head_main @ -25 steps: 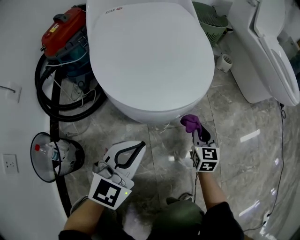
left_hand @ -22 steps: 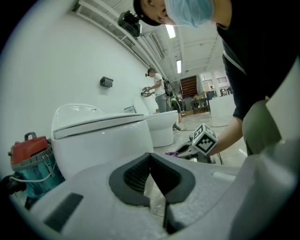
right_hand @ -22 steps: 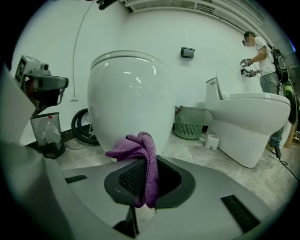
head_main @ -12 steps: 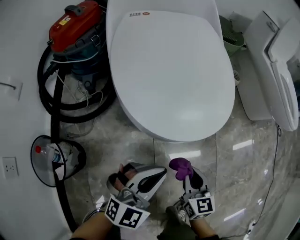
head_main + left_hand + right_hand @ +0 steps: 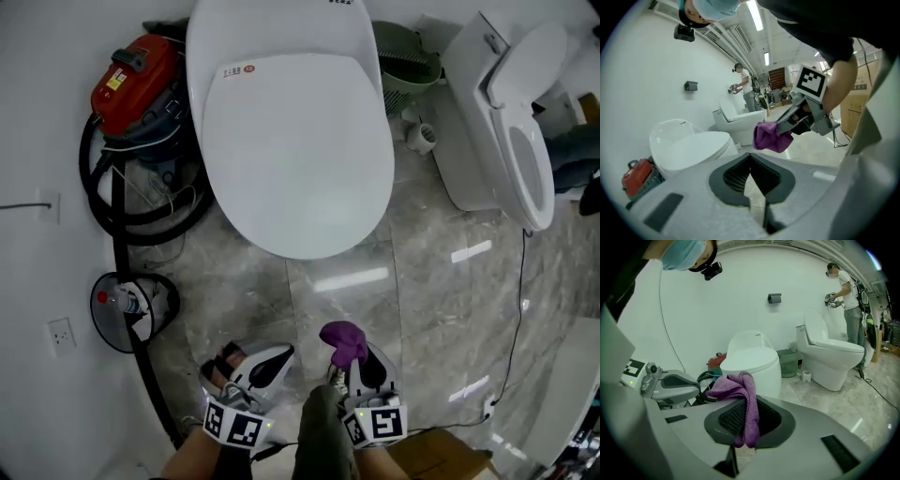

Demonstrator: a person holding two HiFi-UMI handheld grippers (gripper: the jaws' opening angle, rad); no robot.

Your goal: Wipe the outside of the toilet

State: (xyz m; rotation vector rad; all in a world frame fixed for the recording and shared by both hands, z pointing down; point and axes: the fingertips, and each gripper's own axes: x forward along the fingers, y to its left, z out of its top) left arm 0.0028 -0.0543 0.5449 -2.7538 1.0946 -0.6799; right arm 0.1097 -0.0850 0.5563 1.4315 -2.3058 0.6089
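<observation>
Glossy grey marble tiles [image 5: 441,309] run under a white toilet [image 5: 295,141] at the far side, smooth glazed ceramic with its oval lid down. Nearer, the right gripper [image 5: 352,364] clamps a soft, crumpled purple cloth [image 5: 343,341]. The left gripper [image 5: 281,354] is closed on nothing. Both sit well short of the bowl. Wiping well probably means laying a broad fold flat on the curved shell and following its contour, clear of the red vacuum cleaner [image 5: 141,80] at left.

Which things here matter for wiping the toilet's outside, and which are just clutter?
Job:
toilet
purple cloth
right gripper, clamped on the cloth

Lying about:
red vacuum
black hose
green basket
second toilet
bin holding a bottle
</observation>
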